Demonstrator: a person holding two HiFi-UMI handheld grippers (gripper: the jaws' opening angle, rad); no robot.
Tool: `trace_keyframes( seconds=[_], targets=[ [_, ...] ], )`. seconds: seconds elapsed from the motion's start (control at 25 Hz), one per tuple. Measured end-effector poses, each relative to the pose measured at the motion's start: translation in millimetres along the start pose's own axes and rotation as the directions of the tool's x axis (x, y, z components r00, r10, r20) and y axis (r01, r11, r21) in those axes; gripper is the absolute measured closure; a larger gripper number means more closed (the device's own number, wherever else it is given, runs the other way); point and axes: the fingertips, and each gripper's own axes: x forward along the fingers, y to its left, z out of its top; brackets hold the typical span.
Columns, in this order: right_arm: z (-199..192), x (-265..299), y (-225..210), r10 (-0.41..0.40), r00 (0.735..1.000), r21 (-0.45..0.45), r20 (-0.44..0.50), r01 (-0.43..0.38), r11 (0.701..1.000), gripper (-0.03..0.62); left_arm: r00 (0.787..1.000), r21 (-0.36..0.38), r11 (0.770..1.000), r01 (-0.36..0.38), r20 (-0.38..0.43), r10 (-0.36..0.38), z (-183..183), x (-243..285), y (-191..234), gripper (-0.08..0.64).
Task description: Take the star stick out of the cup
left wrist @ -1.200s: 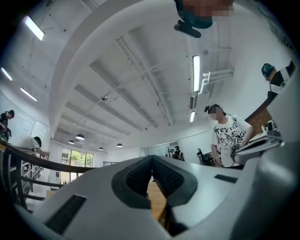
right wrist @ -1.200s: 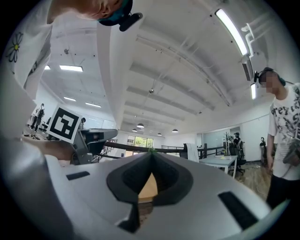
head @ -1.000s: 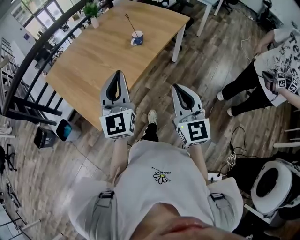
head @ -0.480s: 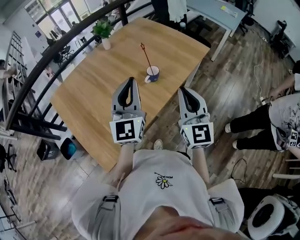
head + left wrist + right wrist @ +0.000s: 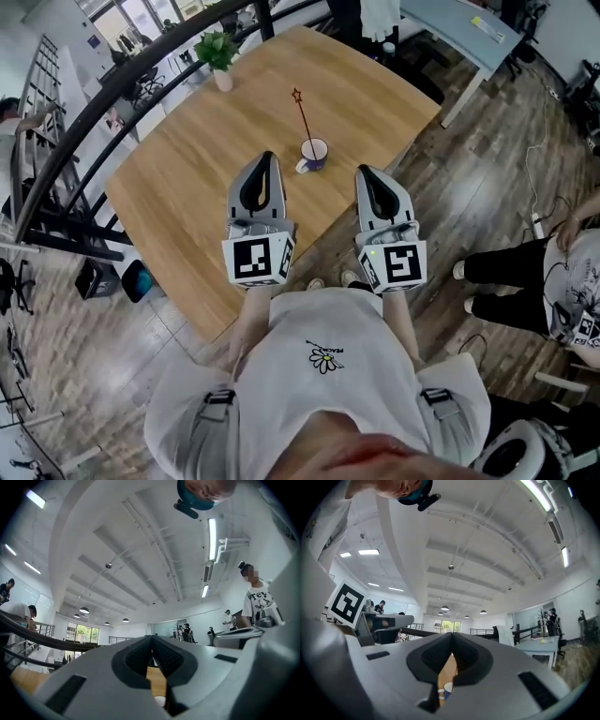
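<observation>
A blue cup with a white inside (image 5: 314,153) stands on the wooden table (image 5: 197,178). A thin star stick (image 5: 302,116) leans out of it toward the far left, its small star at the top. My left gripper (image 5: 266,159) hovers just left of the cup with its jaws shut and nothing between them. On the cup's right, my right gripper (image 5: 365,172) is also shut and holds nothing. Both point up and forward over the table's near edge. The cup's rim (image 5: 160,701) peeks below the left jaws, and the cup (image 5: 446,690) shows below the right jaws.
A potted plant (image 5: 219,52) stands at the table's far edge. A dark railing (image 5: 89,112) runs along the left. A grey desk (image 5: 459,28) stands at the back right. A person's legs (image 5: 511,277) are at the right, on the wooden floor.
The table and cup have come much closer in the head view. Both grippers, still shut, have gone from over the floor to flanking the cup at the table's near edge.
</observation>
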Motion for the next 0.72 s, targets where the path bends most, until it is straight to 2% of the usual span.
trace_keyframes(
  seconds=[0.32, 0.52, 0.6, 0.72],
  targets=[
    [-18, 24, -22, 0.058, 0.998, 0.049, -0.024, -0.057, 0.997, 0.584, 0.998, -0.015, 0.998, -0.054, -0.034, 0.053, -14, 24, -5, 0.543],
    [-29, 24, -23, 0.093, 0.994, 0.047, -0.054, -0.09, 0.995, 0.584, 0.998, -0.011, 0.999, -0.042, -0.044, 0.042, -18, 56, 2, 0.543],
    [-35, 22, -26, 0.095, 0.993, 0.059, -0.069, -0.091, 0.994, 0.584, 0.997, -0.042, 0.998, -0.042, -0.07, 0.039, -29, 74, 8, 0.543],
    [-46, 19, -33, 0.087, 0.992, 0.088, -0.092, -0.079, 0.993, 0.584, 0.991, -0.173, 0.984, -0.042, -0.131, 0.019, -58, 97, 18, 0.543]
  ],
)
